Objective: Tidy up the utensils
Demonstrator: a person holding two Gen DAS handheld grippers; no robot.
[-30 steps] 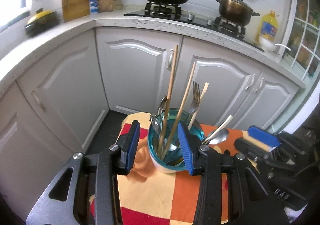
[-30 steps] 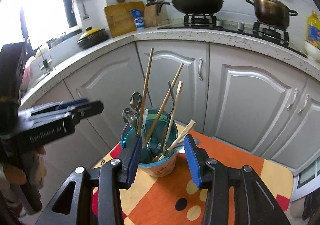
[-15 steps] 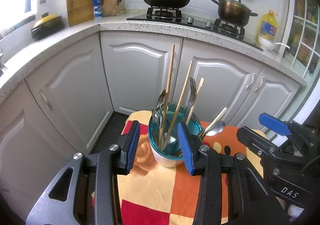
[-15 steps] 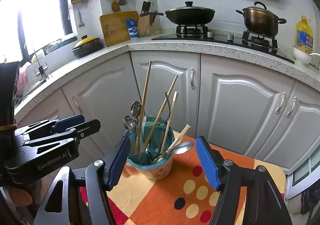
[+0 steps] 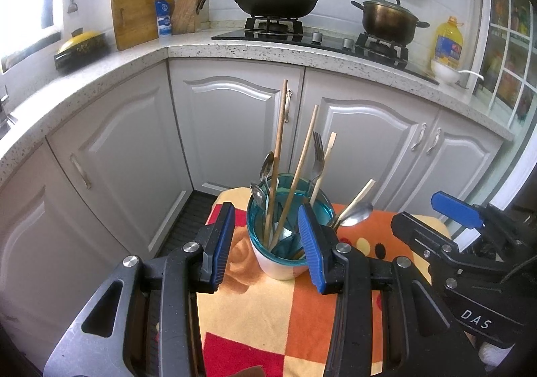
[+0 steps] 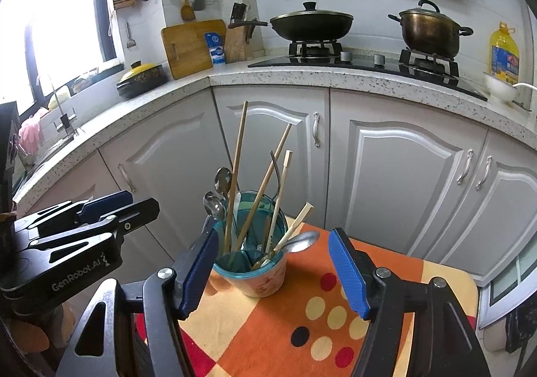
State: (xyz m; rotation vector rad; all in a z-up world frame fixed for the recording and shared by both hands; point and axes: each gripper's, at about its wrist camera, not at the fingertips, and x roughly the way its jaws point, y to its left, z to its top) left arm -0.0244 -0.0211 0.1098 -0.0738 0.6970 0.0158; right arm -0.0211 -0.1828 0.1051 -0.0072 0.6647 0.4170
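The right gripper point(image 6: 273, 268) stands wide apart, its blue pads point(image 6: 347, 278) clear of everything and holding nothing. The cup point(image 6: 258, 271) sits ahead of it, nearer the left pad than the right; whether that pad touches the cup's wall cannot be told. The right pad is well apart from the cup.

The left gripper point(image 5: 266, 244) is also parted and empty. In its own view the cup point(image 5: 280, 259) lies just beyond the pads, between them but closer to the right pad point(image 5: 310, 247), which overlaps the rim; the left pad stands off to the side. From the right wrist view the left gripper point(image 6: 134, 205) hangs to the left of the cup, apart from it.

The cup is white with a teal insert and stands upright near the far edge of a small table under a cloth point(image 6: 302, 316) of orange, yellow and red with dots. Inside the cup stand two long chopsticks point(image 6: 236, 175), two shorter pale sticks point(image 6: 282, 189), a fork point(image 5: 317, 158) with tines up, and spoons point(image 6: 214, 202) with bowls up at the left rim. One more spoon point(image 6: 302, 241) leans out over the right rim, its bowl above the cloth.

Beyond the table run white cabinets point(image 6: 396, 182) under a speckled counter point(image 6: 268, 76), which carries a stove with a wok point(image 6: 310, 24) and a pot point(image 6: 429, 29).
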